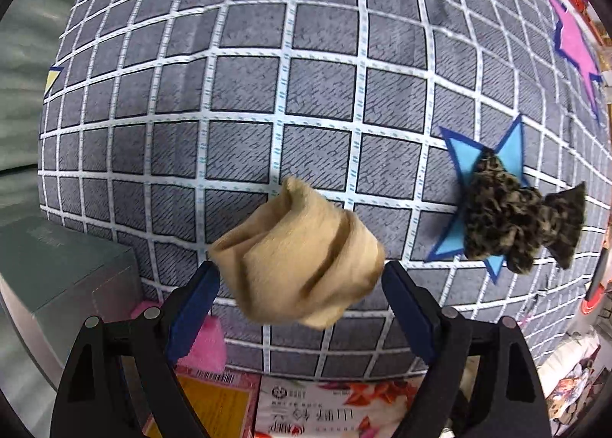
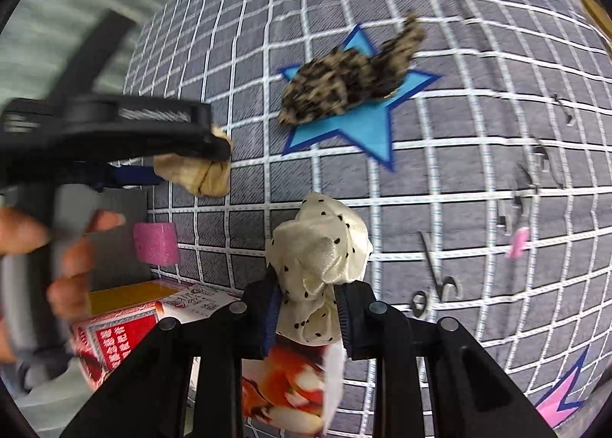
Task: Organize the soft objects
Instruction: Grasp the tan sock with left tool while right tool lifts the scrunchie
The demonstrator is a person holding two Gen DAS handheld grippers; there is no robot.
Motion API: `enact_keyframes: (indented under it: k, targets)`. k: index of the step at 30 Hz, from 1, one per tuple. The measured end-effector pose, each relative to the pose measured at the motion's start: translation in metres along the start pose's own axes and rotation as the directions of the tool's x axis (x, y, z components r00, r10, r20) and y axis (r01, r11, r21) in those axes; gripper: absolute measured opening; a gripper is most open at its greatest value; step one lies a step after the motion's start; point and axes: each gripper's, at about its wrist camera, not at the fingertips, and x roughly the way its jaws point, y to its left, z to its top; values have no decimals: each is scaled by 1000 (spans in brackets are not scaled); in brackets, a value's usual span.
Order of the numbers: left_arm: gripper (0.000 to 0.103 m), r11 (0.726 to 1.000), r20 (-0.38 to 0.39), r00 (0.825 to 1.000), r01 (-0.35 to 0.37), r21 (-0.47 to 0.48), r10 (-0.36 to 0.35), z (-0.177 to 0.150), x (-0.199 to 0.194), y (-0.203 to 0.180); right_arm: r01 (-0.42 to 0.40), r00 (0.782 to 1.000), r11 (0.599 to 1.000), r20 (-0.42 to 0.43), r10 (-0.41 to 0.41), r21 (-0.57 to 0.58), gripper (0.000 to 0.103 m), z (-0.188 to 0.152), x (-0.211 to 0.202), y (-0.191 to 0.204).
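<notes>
Left wrist view, from left to right: a grey-green box (image 1: 57, 266) sits at the edge of the grey quilted cloth with a white grid (image 1: 267, 93), and a fuzzy pink block (image 1: 206, 346) lies beside it. Below that are a red and yellow carton with a barcode label (image 1: 214, 396) and a printed packet bearing Chinese characters (image 1: 325, 415) (upside down here, too small to read). The left gripper (image 1: 296, 277) has its blue-padded jaws wide, and a bunched tan fabric piece (image 1: 302, 258) sits between them; whether the pads press it I cannot tell, as the cloth is blurred. Further right, a crumpled leopard-print fabric (image 1: 520, 223) lies on a blue star-shaped patch (image 1: 451, 243), with a pink star patch (image 1: 573, 44) near the far edge.

Right wrist view: a person's hand (image 2: 46, 246) holds the left tool, the tan piece at its tips. The right gripper (image 2: 308, 315) is closed narrow on a cream satin cloth with black dots (image 2: 321, 250), held above the grid cloth. Black embroidered marks at right are illegible.
</notes>
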Motion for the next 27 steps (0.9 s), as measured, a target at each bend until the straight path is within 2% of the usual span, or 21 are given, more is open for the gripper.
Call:
enact_keyframes:
  k: [1,3,5,6,8,10,15,19,27]
  targets:
    - [82,1000,-3,1000,4,7,-4,0,3,-2,-2,1000,1000,8,2,7,28,-1,-4,-3]
    - [51,1000,-18,1000,24,17,-24,-1,8,-5,-7,1000,1000,25,6,21,28,0,-9,-3]
    - [40,999,-28,999,38,17,-38,-5,11,-5,-10,999,999,43,8,31,28,0,-17,-5]
    - [29,999,-18,999,34,24,-33,-7,11,-7,-10,999,999,49,8,34,28,2,-17,-4]
    - [23,997,5,999,46,56,-47,-16,8,-8,-3,998,999,63,0,40,28,0,-26,-7]
    - [22,995,34,997,66,76,-68,-24,0,-10,6,997,999,77,-9,47,28,-1,-32,-7]
    - [22,975,130,982,108,196,-135,-54,-42,-21,22,992,996,119,-32,82,28,-12,-49,-7]
    - [22,941,192,960,141,307,-206,-89,-77,-30,32,990,993,136,-47,110,28,-21,-59,-6]
    - [22,872,238,926,156,463,-292,-142,-125,-21,69,983,992,160,-85,104,28,-50,-78,16]
